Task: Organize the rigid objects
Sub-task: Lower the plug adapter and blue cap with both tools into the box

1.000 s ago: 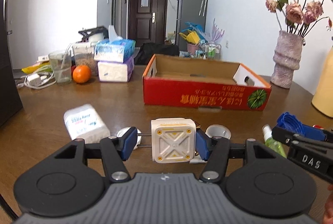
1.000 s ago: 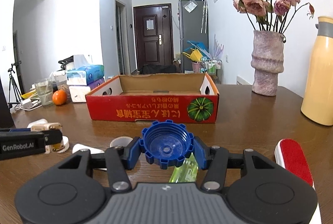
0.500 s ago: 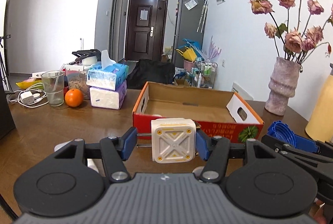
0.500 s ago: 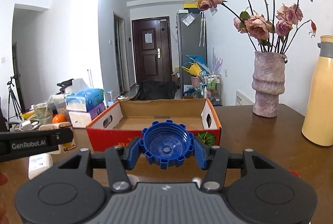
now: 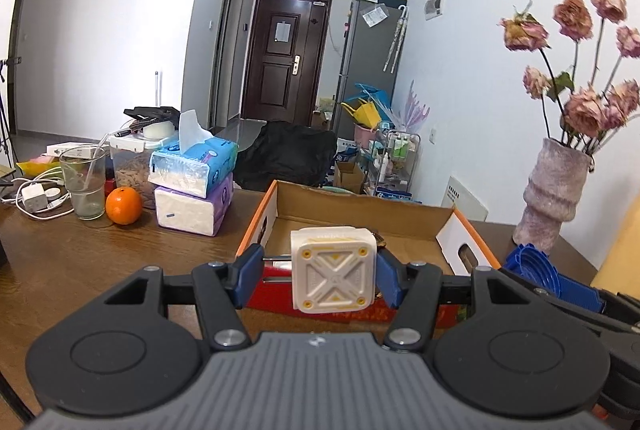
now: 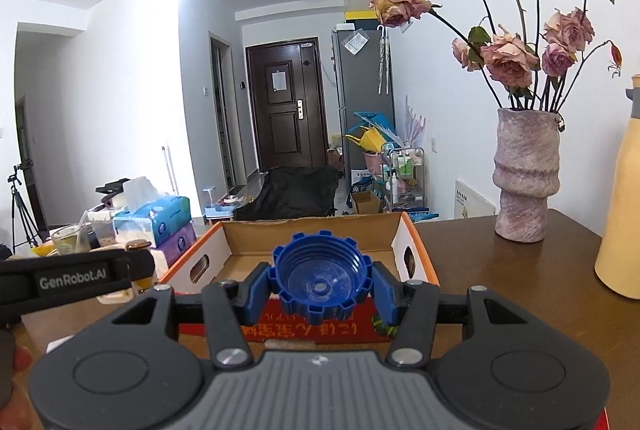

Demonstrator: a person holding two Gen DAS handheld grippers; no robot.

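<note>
**Both grippers carry their loads above the near edge of the cardboard tray**

The left gripper has its blue fingers pinching a white square plastic block with yellow X-pattern ribs; a thin metal pin juts from the block's left side toward the left pad. The block hangs above the bench, in front of the near red wall of the tray.

The right gripper has its fingers pressed onto the rim of a large blue notched plastic screw cap, its hollow side facing the camera. It too is held in the air just before the tray's near wall.

Beyond both lies the shallow open cardboard tray with a red printed front and orange-edged white end walls, on the brown wooden bench.

Toward the left far edge of the bench stand an orange, a clear drinking glass with a straw and two stacked tissue packs. At the right far edge stands a rough pinkish ceramic vase of dried roses, with a yellow flask nearer at the right edge.
</note>
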